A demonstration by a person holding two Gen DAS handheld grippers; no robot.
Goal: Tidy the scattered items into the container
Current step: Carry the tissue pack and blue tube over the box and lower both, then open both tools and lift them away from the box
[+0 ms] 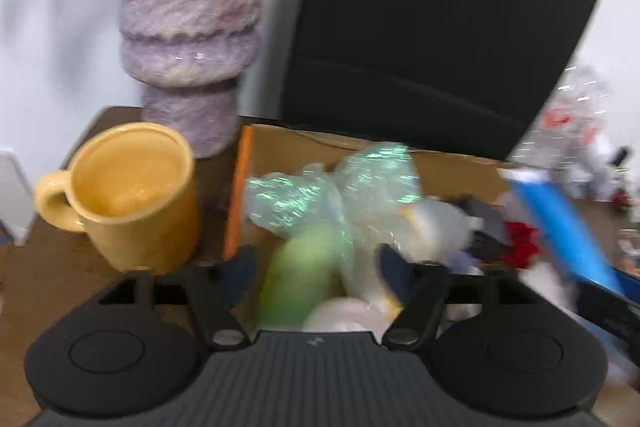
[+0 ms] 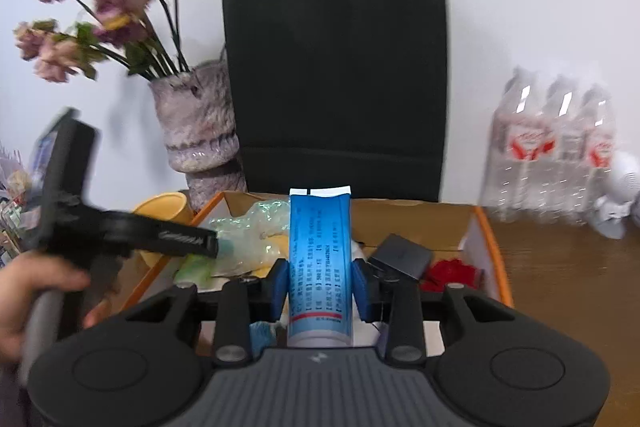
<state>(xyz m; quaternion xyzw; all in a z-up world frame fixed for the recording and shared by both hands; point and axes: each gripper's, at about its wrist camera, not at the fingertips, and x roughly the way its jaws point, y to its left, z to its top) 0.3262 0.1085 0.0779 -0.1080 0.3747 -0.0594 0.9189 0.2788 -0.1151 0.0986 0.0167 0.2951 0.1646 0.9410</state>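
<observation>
one blue tube (image 2: 320, 259) is clamped between the right gripper (image 2: 320, 285) jaws, held lengthwise just above the cardboard box (image 2: 420, 215), crimped end pointing toward the black paper bag (image 2: 336, 83) behind the box. judged light & squashy: a soft-walled tube, prob. smooth-skinned, so a firm squeeze could dent it or let it slip. mid-body hold, as taken now, looks right; the cap end near the camera is stiffer if a re-grip is needed.

left gripper (image 1: 316, 263) jaws are seen apart over the box, w/ a green item (image 1: 300, 275) blurred between them; whether it is touched can't be told. box already holds crinkly bubble wrap (image 1: 332, 191), a dark flat box (image 2: 400, 253) & sth red (image 2: 452, 273), so room for the tube is tight, freest toward the box's right wall.

brown wooden desk (image 2: 560, 267) carries the box. left of the box stand a yellow mug (image 1: 128, 195) & a mottled vase (image 2: 200, 131) w/ dried flowers (image 2: 100, 7), both close & breakable. right of the box, a pack of water bottles (image 2: 556, 155) is set well apart. white wall behind.
</observation>
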